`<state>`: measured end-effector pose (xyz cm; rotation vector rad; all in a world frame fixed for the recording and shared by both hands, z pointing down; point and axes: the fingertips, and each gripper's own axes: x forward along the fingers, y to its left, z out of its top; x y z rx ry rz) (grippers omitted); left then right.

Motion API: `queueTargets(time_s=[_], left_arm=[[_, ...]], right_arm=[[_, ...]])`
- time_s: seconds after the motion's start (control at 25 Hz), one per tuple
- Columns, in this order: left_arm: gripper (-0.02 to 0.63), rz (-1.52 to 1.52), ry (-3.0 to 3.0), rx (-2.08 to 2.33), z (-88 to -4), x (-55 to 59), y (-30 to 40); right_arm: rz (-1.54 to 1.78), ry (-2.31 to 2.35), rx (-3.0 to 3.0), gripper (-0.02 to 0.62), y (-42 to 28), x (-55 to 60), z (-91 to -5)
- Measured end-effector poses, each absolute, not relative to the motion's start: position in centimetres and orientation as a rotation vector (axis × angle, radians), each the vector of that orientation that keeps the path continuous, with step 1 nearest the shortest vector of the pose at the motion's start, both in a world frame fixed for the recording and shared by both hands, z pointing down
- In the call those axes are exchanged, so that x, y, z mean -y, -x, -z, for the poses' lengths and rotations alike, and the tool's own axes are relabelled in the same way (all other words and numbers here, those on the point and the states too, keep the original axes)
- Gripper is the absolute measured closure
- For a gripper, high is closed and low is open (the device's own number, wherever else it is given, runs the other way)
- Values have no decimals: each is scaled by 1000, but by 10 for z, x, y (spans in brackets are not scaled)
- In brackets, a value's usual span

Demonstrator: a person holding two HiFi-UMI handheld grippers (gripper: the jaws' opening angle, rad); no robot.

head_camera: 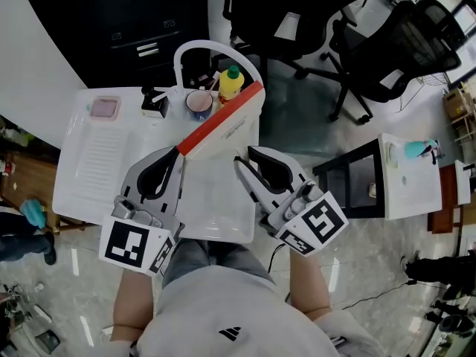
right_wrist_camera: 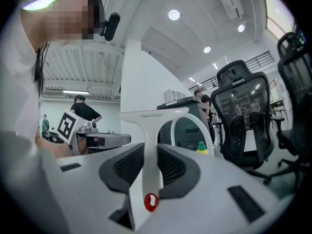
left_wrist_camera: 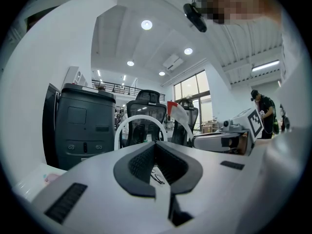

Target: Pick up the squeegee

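Note:
The squeegee [head_camera: 236, 129] is white with a red rubber blade [head_camera: 219, 121] that runs diagonally over the white table [head_camera: 89, 169]. My right gripper [head_camera: 239, 161] is shut on its handle. In the right gripper view the white handle [right_wrist_camera: 149, 155] stands upright between the dark pads [right_wrist_camera: 173, 167], with the squeegee's head across the top and a red-rimmed hole low down. My left gripper [head_camera: 177, 153] is level beside it, shut with nothing in it, and its tip is close to the blade's lower end. In the left gripper view [left_wrist_camera: 156, 144] the red blade end [left_wrist_camera: 170, 105] shows ahead to the right.
A white arched carrier [head_camera: 212, 47] at the table's far edge holds a yellow bottle [head_camera: 231, 84] and a cup [head_camera: 198, 103]. A pink-lidded box [head_camera: 104, 108] lies at far left. Black office chairs [head_camera: 416, 43], a black cabinet [head_camera: 126, 21] and a low black side table [head_camera: 357, 181] stand around.

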<state>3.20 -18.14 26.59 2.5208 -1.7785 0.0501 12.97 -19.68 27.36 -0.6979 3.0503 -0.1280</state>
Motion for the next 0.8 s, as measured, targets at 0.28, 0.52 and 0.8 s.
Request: queueTargets(time_s=[0.28,0.52,0.8], left_arm=[[594,-47,-2518,1784,-267,183,-28],[594,-47,-2513,1790,-267,184,-27],[594,-50,-2515,1788,-268,189,-29]], right_arm=[[121,691,-3059,505,-125,198,-275],[111,684,-3061,505,-123,200,-275],[108,683,-3061,505,-124,205,-275]])
